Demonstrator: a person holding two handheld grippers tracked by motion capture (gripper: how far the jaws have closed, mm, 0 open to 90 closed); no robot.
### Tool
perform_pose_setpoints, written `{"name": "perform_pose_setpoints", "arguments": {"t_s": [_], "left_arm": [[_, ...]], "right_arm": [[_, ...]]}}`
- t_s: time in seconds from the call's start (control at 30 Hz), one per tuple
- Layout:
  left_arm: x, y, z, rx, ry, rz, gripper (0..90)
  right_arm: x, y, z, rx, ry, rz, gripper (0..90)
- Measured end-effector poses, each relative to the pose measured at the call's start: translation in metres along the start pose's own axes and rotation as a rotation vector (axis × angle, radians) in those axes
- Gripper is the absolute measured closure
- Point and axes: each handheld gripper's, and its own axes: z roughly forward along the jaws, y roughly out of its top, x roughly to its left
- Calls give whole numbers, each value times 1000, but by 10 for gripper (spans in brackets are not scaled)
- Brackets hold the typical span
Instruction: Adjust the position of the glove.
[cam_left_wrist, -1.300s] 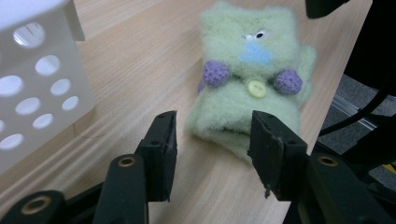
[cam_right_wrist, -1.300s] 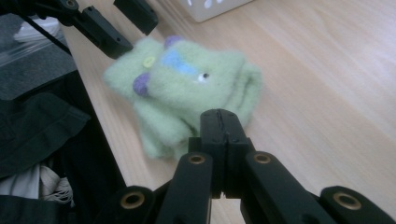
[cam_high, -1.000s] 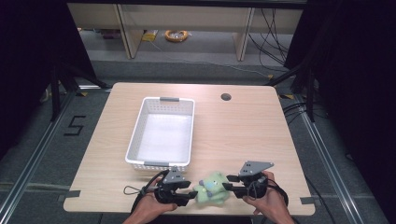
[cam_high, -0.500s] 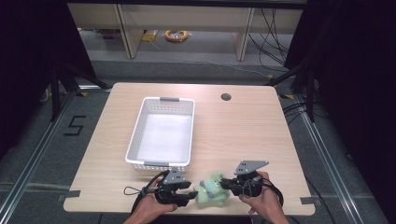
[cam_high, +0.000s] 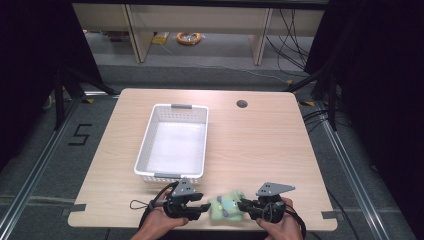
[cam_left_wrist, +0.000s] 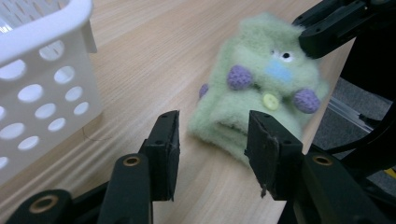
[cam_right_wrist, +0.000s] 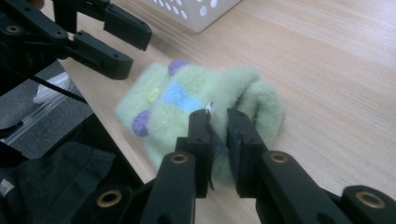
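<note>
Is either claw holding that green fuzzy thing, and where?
The right claw pinches the green plush sock at its near edge; the left claw stands open beside it.

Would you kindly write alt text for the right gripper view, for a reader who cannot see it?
The right hand-held gripper has its two black jaws nearly together, pinching the edge of a fuzzy green toy with purple dots, a yellow button and a blue patch, lying on a wooden table. The left hand-held gripper reaches in at top left, and a white basket corner sits beyond.
</note>
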Motion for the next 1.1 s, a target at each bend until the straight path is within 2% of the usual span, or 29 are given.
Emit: {"name": "perform_pose_setpoints", "arguments": {"t_s": [0.03, 0.1, 0.17, 0.2, 0.23, 0.3, 0.33, 0.37, 0.4, 0.43, 0.47, 0.5, 0.53, 0.57, 0.6, 0.63, 0.67, 0.7, 0.73, 0.8, 0.87, 0.93, 1.0, 1.03, 1.07, 1.1], "left_arm": [[-3, -1, -1, 6, -1, -23, 510], [-5, -1, -2, 8, -10, -21, 498], [-8, -2, -1, 20, -20, -45, 453], [-9, -2, 0, 29, -22, -45, 428], [-10, -2, 1, 28, -29, -65, 403], [-10, 0, 4, 26, -31, -104, 396], [-9, 2, 4, 33, -27, -111, 384], [-8, 3, 6, 42, -17, -121, 378], [-8, 3, 8, 41, -9, -137, 369], [-7, 4, 9, 48, 0, -143, 363], [-6, 4, 12, 61, 7, -173, 357], [-6, 4, 12, 61, 7, -173, 353], [-6, 4, 13, 67, 8, -188, 353], [-6, 4, 14, 76, 6, -189, 352], [-6, 4, 15, 77, 7, -193, 351], [-6, 4, 15, 82, 1, -198, 352], [-7, 4, 16, 83, 2, -217, 355], [-7, 5, 17, 93, 12, -212, 360], [-5, 6, 19, 95, -10, -218, 372], [-5, 6, 21, 96, -9, -222, 376], [-6, 5, 26, 110, -4, -228, 392], [-4, 5, 30, 135, -42, -248, 407], [-3, 5, 30, 135, -44, -244, 419], [-3, 6, 30, 135, -46, -239, 434], [-2, 6, 30, 133, -47, -232, 450], [-2, 5, 30, 129, -49, -226, 482]], "right_arm": [[-3, 0, 1, 4, -8, -38, 768], [-2, 0, 1, 4, -9, -38, 758], [-2, 0, 0, 3, 5, -34, 710], [-1, 0, -1, 3, -5, -27, 672], [-2, 3, -4, -14, 7, -8, 614], [-5, 5, -5, -30, -2, -27, 602], [-5, 7, -8, -33, -14, -8, 579], [-6, 10, -10, -36, -6, -2, 565], [-10, 12, -11, -28, -16, -20, 535], [-11, 14, -11, -19, -17, -12, 529], [-15, 16, -8, -12, -42, -27, 512], [-15, 16, -8, -12, -42, -27, 512], [-15, 16, -6, 15, -32, 11, 505], [-20, 17, -2, 27, -14, -9, 502], [-21, 17, 1, 39, -29, 1, 486], [-20, 17, 3, 54, -22, 26, 482], [-24, 17, 6, 54, -3, 12, 482], [-25, 17, 9, 67, -11, 23, 482], [-29, 18, 14, 107, 2, 18, 480], [-30, 17, 17, 111, -2, 26, 478], [-33, 16, 22, 141, 30, 49, 478], [-34, 15, 24, 150, 30, 51, 496], [-33, 14, 24, 153, 33, 57, 497], [-31, 13, 25, 157, 36, 88, 498], [-35, 12, 27, 151, 56, 71, 505], [-36, 11, 29, 150, 73, 86, 522]]}}
